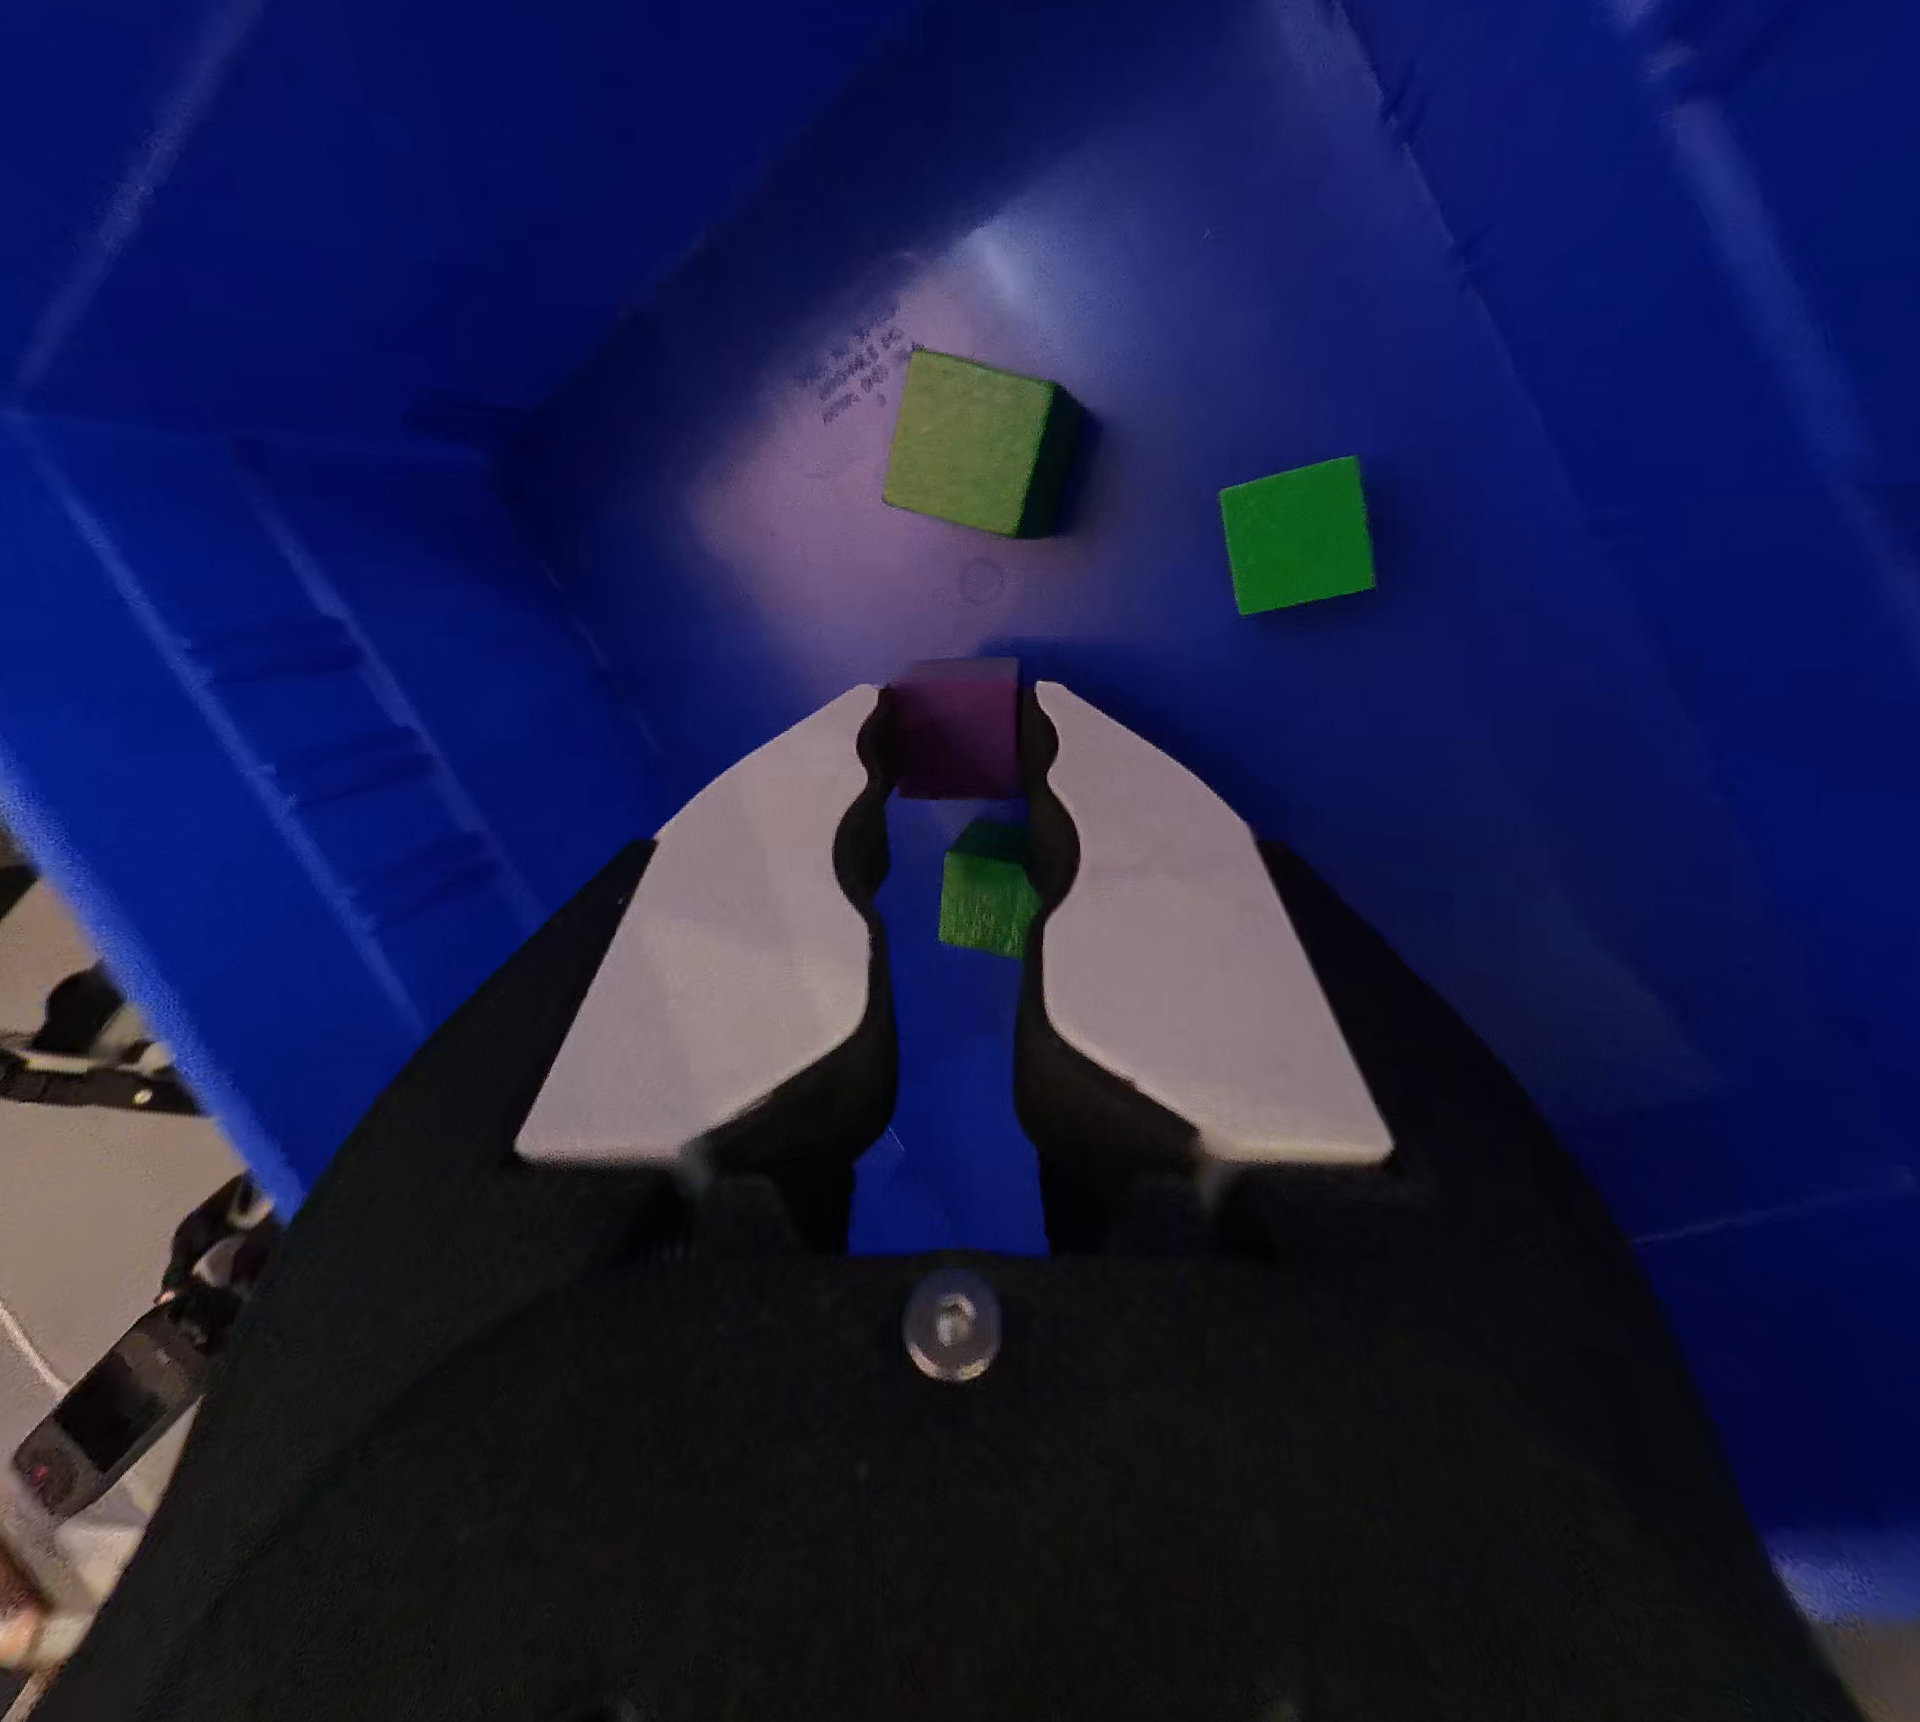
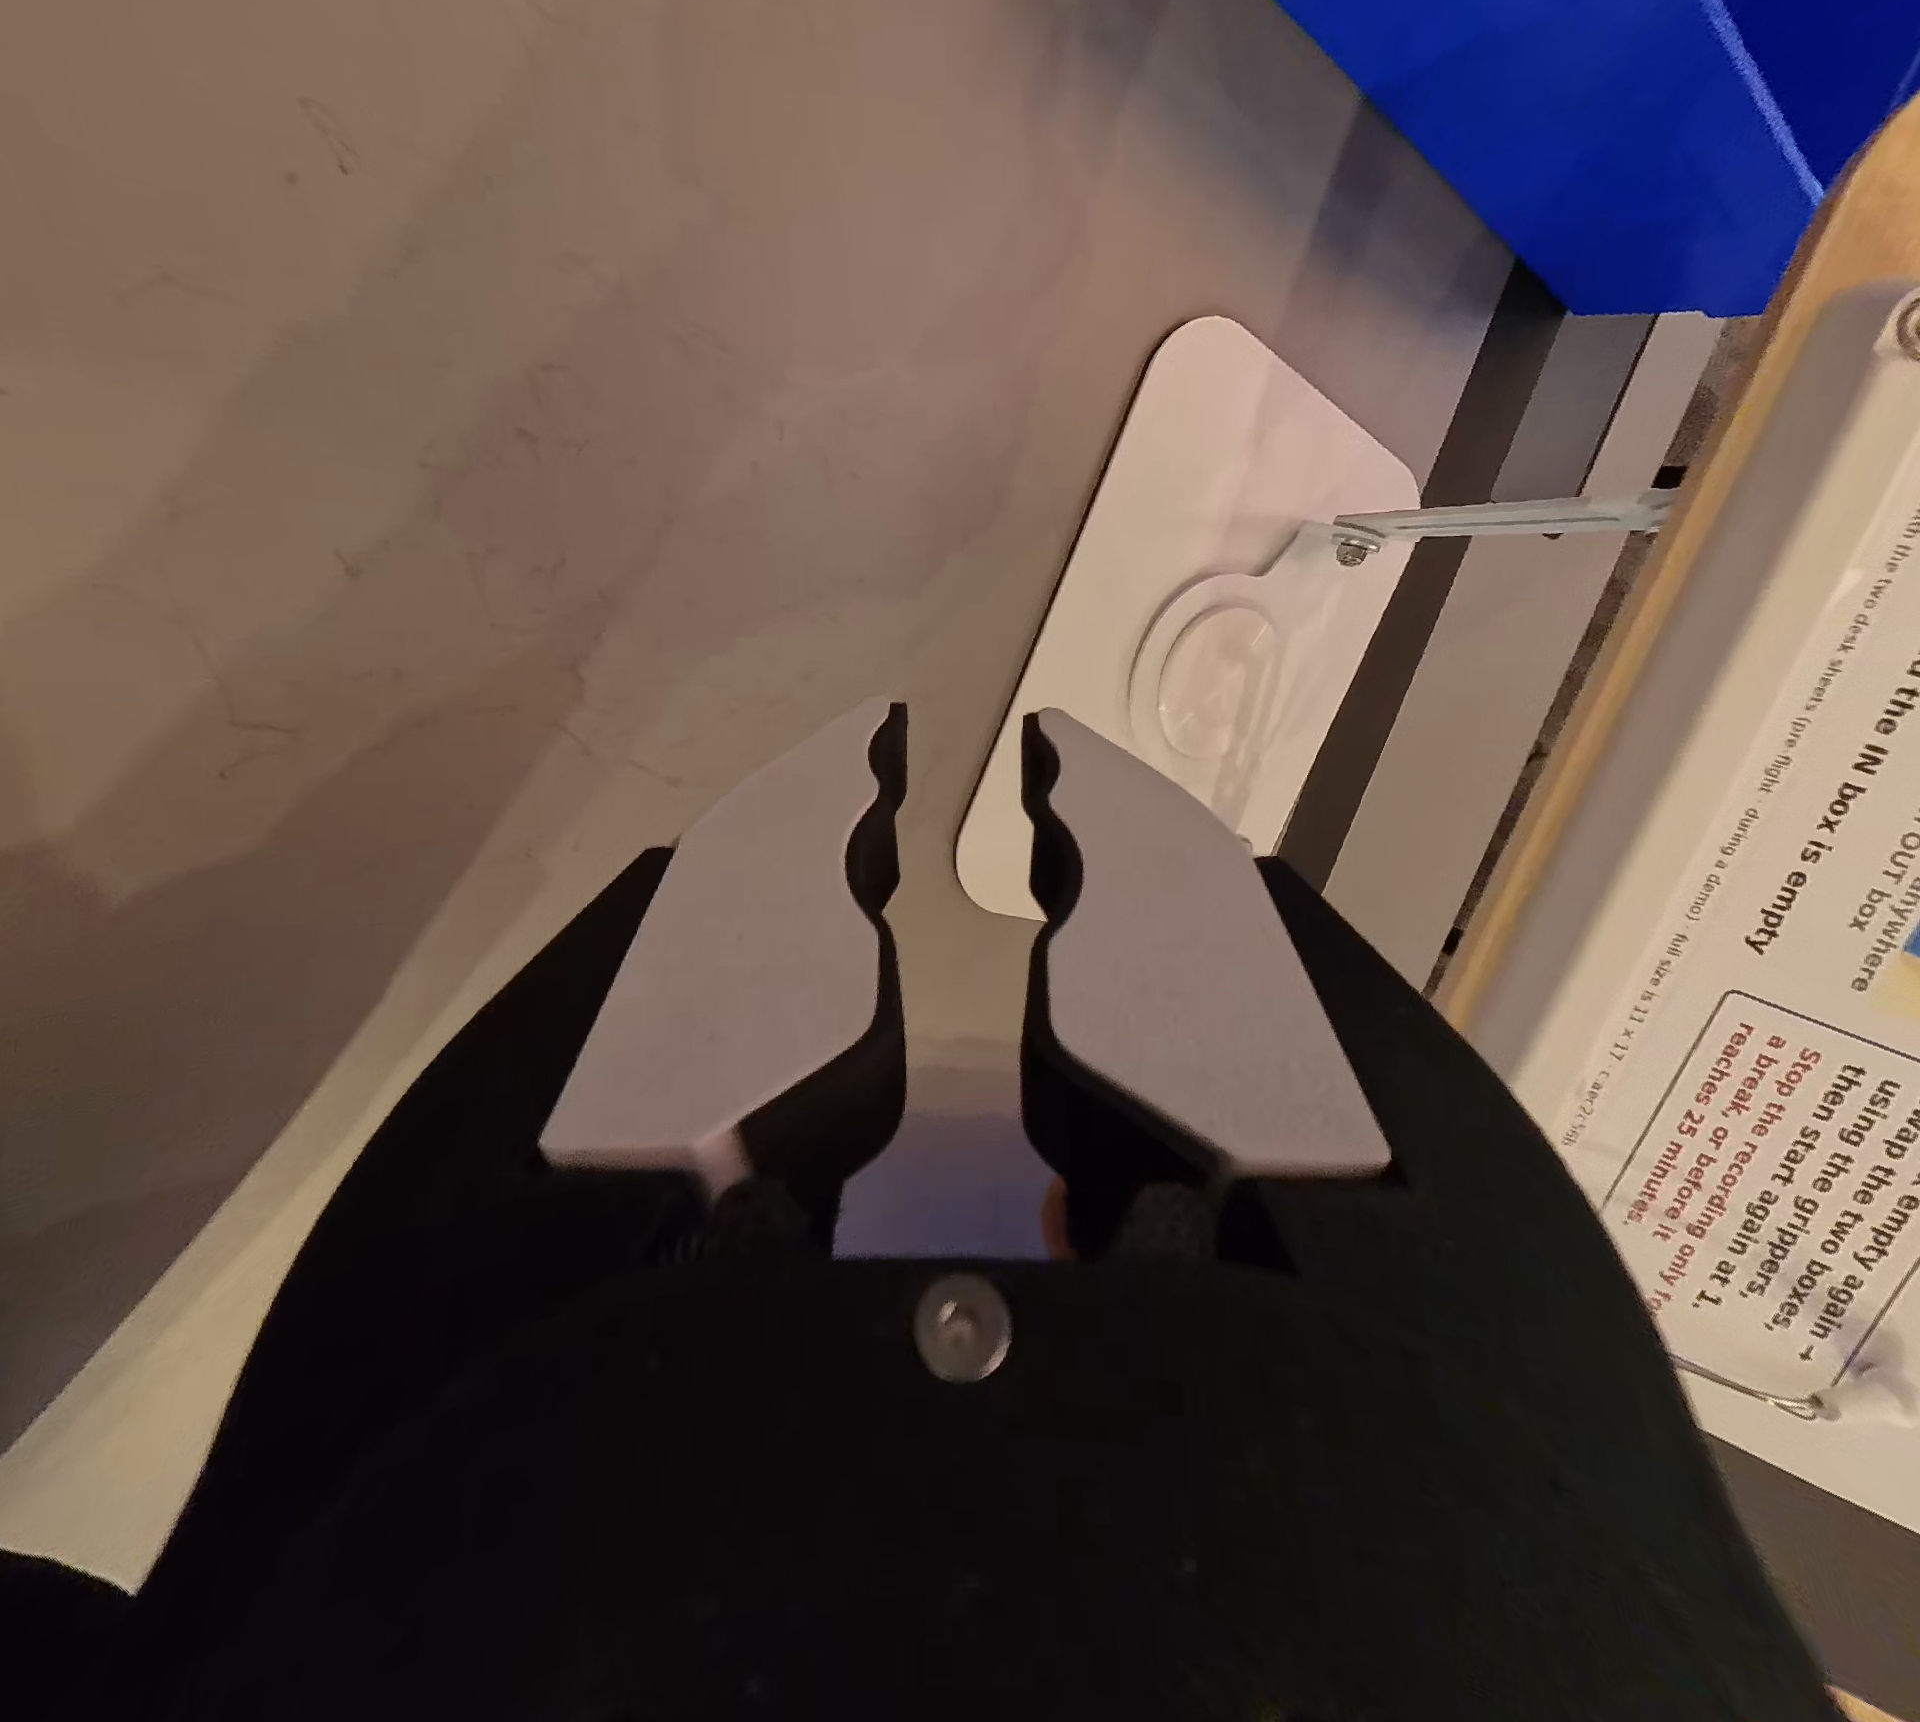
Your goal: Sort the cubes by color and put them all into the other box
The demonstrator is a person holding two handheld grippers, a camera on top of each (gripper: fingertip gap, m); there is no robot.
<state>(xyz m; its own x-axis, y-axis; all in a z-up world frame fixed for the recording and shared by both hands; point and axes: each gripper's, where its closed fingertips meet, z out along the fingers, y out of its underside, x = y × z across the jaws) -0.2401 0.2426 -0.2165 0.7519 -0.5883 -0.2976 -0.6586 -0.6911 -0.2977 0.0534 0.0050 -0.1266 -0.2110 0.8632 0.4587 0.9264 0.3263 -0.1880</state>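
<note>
In the left wrist view my left gripper [image 1: 956, 716] is inside a blue box [image 1: 416, 322] and is shut on a purple cube [image 1: 958, 732] held between its fingertips above the box floor. Three green cubes lie on the floor: a light green one [image 1: 971, 444] ahead, a brighter green one [image 1: 1297, 534] to the right, and a small one [image 1: 987, 888] seen below between the fingers. In the right wrist view my right gripper [image 2: 964, 732] is open a little and empty, over a grey tabletop [image 2: 520, 322]. A blue box [image 2: 1538, 41] stands at the upper right there.
A white plate with a clear round fitting [image 2: 1195, 623] lies on the table just ahead of my right gripper, with a metal bracket [image 2: 1475, 521]. A printed sheet on a wooden board [image 2: 1766, 893] is at the right. Black gear [image 1: 94, 1423] shows outside the box, lower left.
</note>
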